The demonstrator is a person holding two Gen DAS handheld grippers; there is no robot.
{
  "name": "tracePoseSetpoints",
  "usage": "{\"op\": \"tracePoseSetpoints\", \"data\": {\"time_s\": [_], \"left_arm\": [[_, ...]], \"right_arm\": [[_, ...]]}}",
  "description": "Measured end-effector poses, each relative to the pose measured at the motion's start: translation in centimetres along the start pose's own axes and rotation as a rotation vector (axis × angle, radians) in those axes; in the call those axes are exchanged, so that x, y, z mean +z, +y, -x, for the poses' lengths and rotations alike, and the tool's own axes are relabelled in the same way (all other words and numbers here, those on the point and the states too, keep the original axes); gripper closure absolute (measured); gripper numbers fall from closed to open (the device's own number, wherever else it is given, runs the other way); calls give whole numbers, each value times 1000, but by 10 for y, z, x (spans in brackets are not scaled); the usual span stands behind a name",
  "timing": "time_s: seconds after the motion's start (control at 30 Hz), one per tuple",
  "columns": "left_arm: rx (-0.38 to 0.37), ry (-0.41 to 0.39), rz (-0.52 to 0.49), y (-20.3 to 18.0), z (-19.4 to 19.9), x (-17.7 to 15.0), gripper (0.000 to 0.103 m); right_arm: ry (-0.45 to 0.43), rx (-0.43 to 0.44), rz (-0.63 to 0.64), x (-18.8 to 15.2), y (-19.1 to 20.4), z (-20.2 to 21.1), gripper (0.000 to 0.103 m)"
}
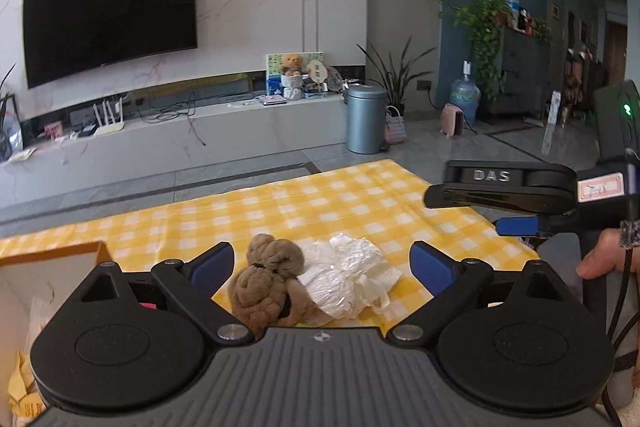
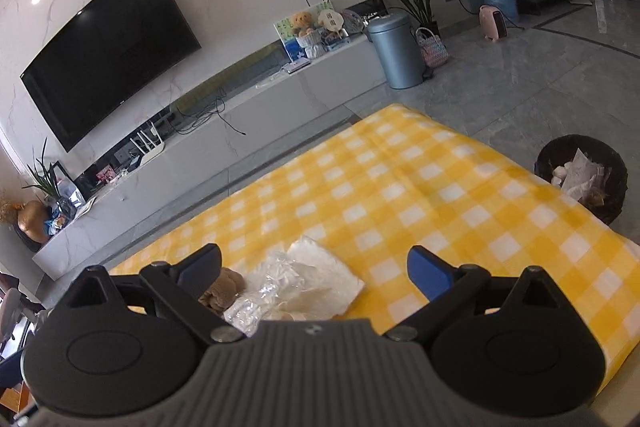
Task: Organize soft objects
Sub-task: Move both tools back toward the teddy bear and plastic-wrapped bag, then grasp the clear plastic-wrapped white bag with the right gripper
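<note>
Home living room: wall-mounted television

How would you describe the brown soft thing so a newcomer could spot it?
On the yellow checked tablecloth, look at the near edge, between the left hand-held gripper fingers. The brown plush lump touches a crumpled clear plastic bag; it alone is fuzzy and opaque.

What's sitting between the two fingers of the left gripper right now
In the left wrist view, the brown plush toy and the crumpled clear plastic bag lie side by side on the yellow checked cloth, between the open left gripper's fingers.
</note>
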State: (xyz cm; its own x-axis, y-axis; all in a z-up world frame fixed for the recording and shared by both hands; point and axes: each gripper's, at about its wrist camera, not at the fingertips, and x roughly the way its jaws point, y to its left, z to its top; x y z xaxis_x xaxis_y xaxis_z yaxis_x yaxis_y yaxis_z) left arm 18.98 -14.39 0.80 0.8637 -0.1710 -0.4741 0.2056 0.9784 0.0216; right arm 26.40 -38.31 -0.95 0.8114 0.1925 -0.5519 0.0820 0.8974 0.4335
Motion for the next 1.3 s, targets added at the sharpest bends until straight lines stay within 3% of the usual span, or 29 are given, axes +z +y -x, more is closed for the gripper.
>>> {"op": "tracePoseSetpoints", "data": {"time_s": [0.2, 0.33, 0.47, 0.6, 0.73, 0.93, 1.03, 1.13, 1.3], "left_arm": [[-14, 12, 3, -16, -10, 0, 0], [40, 44, 22, -22, -17, 0, 0], [1, 87, -24, -26, -22, -1, 0], [76, 104, -3, -23, -29, -5, 0], [81, 136, 12, -17, -36, -9, 0], [84, 140, 17, -11, -37, -16, 0], [82, 128, -6, -13, -35, -19, 0], [80, 117, -38, -16, -31, -21, 0], [66, 94, -84, -17, -25, -25, 0]], "right_arm": [[28, -14, -23, 1, -7, -4, 6], [60, -57, -15, -1, -15, -10, 6], [89, -92, -26, -3, -26, -17, 6], [110, -71, -51, -4, -34, -20, 6], [139, -76, -65, -5, -33, -29, 6], [223, 43, -57, -7, -20, -61, 6], [247, 102, -126, -8, -16, -79, 6], [224, 129, -195, -9, -13, -93, 6], [177, 171, -174, -12, 8, -104, 6]]}}
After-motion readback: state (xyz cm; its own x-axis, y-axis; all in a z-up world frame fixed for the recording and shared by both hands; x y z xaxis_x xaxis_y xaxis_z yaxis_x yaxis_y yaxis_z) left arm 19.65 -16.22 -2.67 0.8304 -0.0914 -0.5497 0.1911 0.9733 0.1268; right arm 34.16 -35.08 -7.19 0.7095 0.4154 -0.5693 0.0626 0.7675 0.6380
